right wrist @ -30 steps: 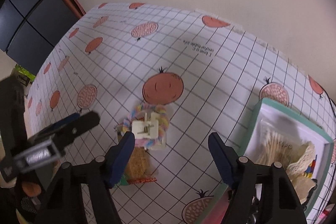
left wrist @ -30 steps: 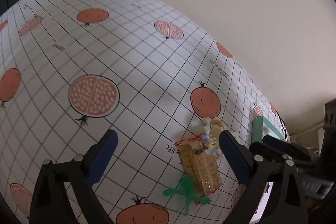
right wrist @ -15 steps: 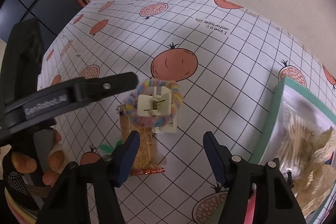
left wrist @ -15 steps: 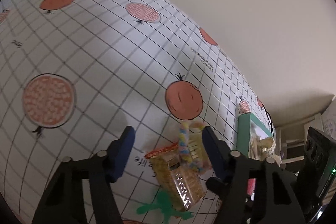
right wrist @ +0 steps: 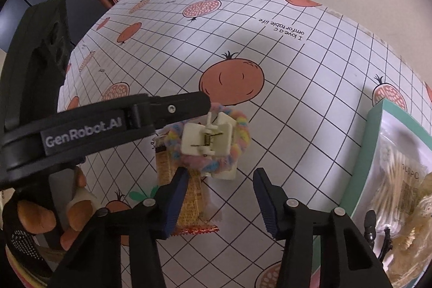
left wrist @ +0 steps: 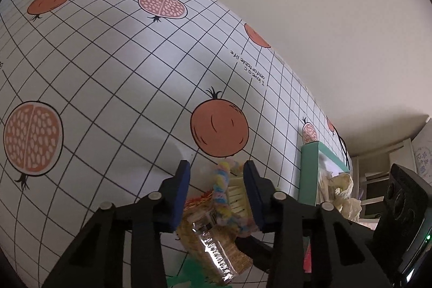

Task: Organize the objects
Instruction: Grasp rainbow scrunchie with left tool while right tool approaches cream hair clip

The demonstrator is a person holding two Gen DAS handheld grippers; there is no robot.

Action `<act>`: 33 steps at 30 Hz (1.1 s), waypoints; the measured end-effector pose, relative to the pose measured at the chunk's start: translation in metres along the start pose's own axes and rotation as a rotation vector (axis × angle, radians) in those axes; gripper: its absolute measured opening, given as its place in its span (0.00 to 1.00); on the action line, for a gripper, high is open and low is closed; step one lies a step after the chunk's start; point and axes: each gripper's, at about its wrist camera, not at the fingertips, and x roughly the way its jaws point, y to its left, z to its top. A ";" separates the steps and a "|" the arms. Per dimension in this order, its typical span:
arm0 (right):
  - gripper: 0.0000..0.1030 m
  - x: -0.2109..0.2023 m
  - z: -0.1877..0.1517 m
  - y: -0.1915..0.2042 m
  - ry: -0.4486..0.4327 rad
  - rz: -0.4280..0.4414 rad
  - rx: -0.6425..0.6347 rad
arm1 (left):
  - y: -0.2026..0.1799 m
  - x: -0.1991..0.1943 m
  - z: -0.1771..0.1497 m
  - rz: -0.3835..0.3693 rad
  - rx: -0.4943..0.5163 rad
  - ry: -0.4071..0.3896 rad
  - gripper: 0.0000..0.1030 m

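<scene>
A cream hair claw clip (right wrist: 206, 138) lies inside a pastel scrunchie (right wrist: 240, 126), both on top of a cracker packet (right wrist: 189, 193) on the pomegranate-print cloth. My left gripper (left wrist: 216, 188) straddles the scrunchie (left wrist: 220, 180) and the clip (left wrist: 237, 196). Its jaws are closing; the right pad is at the clip, and a gap shows at the left pad. One of its fingers (right wrist: 172, 109) reaches in from the left in the right wrist view. My right gripper (right wrist: 221, 196) hangs just above the packet and the clip's near end, jaws closing, pads touching nothing.
A teal-rimmed tray (right wrist: 375, 131) on the right holds a bag of cotton swabs (right wrist: 397, 180) and cream lace (right wrist: 421, 207). A gloved hand (right wrist: 35, 217) holds the left gripper. A wall runs behind the table's far edge. The right gripper's body (left wrist: 399, 207) is at the right.
The left gripper moved in over the pile and its jaws narrowed around the scrunchie and clip. The right gripper sank towards the packet and its jaws narrowed too.
</scene>
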 end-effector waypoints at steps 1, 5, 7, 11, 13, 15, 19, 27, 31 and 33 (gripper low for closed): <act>0.49 0.001 0.000 0.000 0.000 0.003 -0.001 | -0.001 0.001 0.000 0.003 0.003 0.003 0.31; 0.48 0.003 0.001 0.001 -0.002 0.009 0.002 | -0.004 0.007 -0.001 0.002 0.016 0.018 0.25; 0.48 0.003 0.001 0.001 -0.003 0.013 0.006 | -0.006 0.009 -0.002 0.004 0.028 0.027 0.16; 0.48 0.004 0.001 -0.001 -0.006 0.016 0.014 | -0.008 0.013 -0.003 -0.003 0.031 0.035 0.09; 0.48 0.004 0.001 -0.001 -0.009 0.016 0.017 | -0.009 0.011 -0.003 -0.004 0.034 0.027 0.08; 0.48 0.004 0.001 -0.002 -0.010 0.018 0.021 | -0.009 0.010 -0.003 -0.008 0.035 0.026 0.08; 0.43 0.004 0.001 -0.002 -0.013 0.021 0.024 | -0.006 0.006 -0.002 -0.039 0.006 0.012 0.07; 0.42 0.005 0.002 -0.004 -0.023 0.024 0.043 | 0.000 -0.001 0.001 -0.120 -0.061 -0.011 0.07; 0.42 0.005 0.003 -0.006 -0.027 0.022 0.049 | 0.001 -0.003 0.001 -0.159 -0.082 -0.016 0.06; 0.42 0.005 0.004 -0.006 -0.029 0.020 0.051 | 0.003 -0.004 0.001 -0.170 -0.095 -0.021 0.06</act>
